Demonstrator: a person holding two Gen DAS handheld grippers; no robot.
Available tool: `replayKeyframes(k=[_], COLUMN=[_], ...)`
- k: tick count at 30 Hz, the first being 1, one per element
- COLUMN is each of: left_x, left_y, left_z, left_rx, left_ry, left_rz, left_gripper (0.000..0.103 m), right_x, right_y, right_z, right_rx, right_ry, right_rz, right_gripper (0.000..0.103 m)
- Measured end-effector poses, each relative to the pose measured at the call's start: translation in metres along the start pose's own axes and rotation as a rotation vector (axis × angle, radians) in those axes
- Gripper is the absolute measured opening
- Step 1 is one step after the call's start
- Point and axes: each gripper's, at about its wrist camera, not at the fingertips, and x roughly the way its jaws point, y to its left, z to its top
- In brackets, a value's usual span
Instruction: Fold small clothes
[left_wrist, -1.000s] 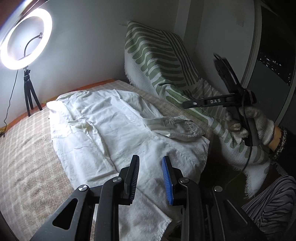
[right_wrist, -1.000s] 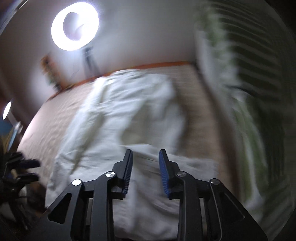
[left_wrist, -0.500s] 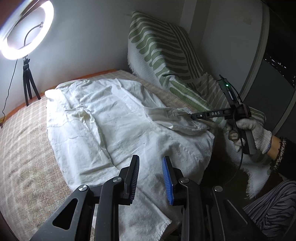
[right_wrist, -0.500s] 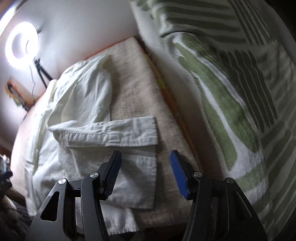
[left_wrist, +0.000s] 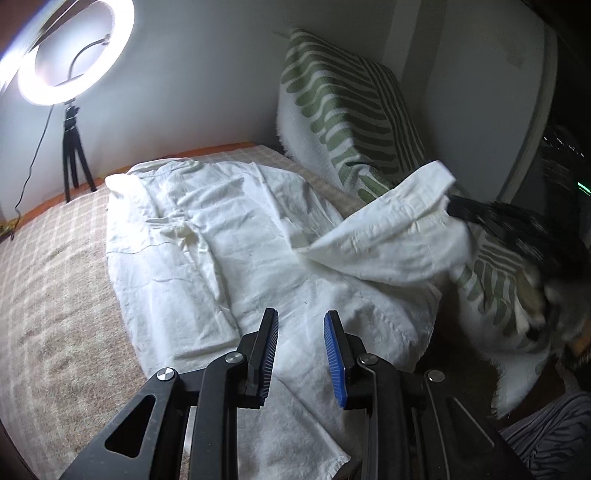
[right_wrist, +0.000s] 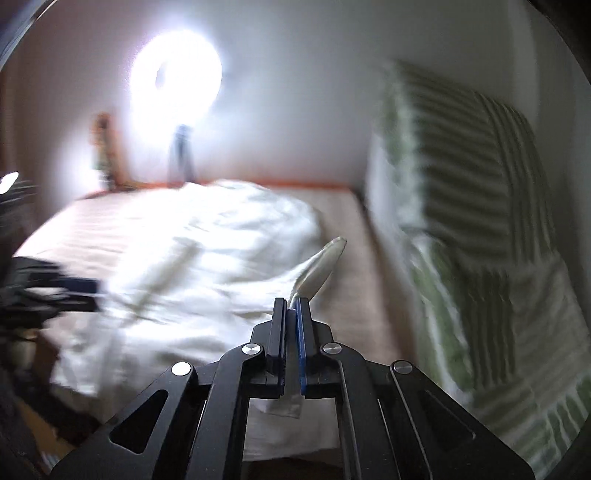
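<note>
A white shirt (left_wrist: 221, 236) lies spread on a beige checked cover (left_wrist: 55, 295). My left gripper (left_wrist: 300, 334) is open and empty, hovering over the shirt's near hem. My right gripper (right_wrist: 291, 317) is shut on the shirt's sleeve (right_wrist: 317, 269), which sticks up between its jaws. In the left wrist view the right gripper (left_wrist: 454, 210) holds that sleeve (left_wrist: 399, 229) lifted at the right, above the shirt body. The right wrist view is blurred by motion; the shirt (right_wrist: 177, 258) fills its left and middle.
A ring light on a tripod (left_wrist: 70, 74) stands at the far left by the wall. A green-and-white striped throw (left_wrist: 351, 122) covers a raised shape along the right side. A striped trouser leg (left_wrist: 554, 435) shows at the lower right.
My right gripper has closed on the sleeve and lifted it up off the shirt. My left gripper has stayed open over the near hem.
</note>
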Motion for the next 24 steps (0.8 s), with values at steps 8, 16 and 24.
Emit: replayKeyframes(k=[8,16,24], left_x=[-0.009,0.011,0.053], left_y=[0.014,-0.016,-0.014], left_z=[-0.004,-0.023,-0.040], left_rx=[-0.077,-0.064,-0.161], left_ry=[-0.001,0.099,0.202], left_rz=[-0.026,-0.137,-0.129], left_gripper=[0.028,0.040,0.023], right_x=[0.003,0.055,0.118], right_y=[0.084,-0.008,-0.046], right_z=[-0.016,-0.035,-0.061], right_rx=[-0.195,0.259,0.503], right_ry=[0.113,0.299,0.424], right_rz=[0.354,0.272,0.364], right_gripper=[0.013,0.019,0.028])
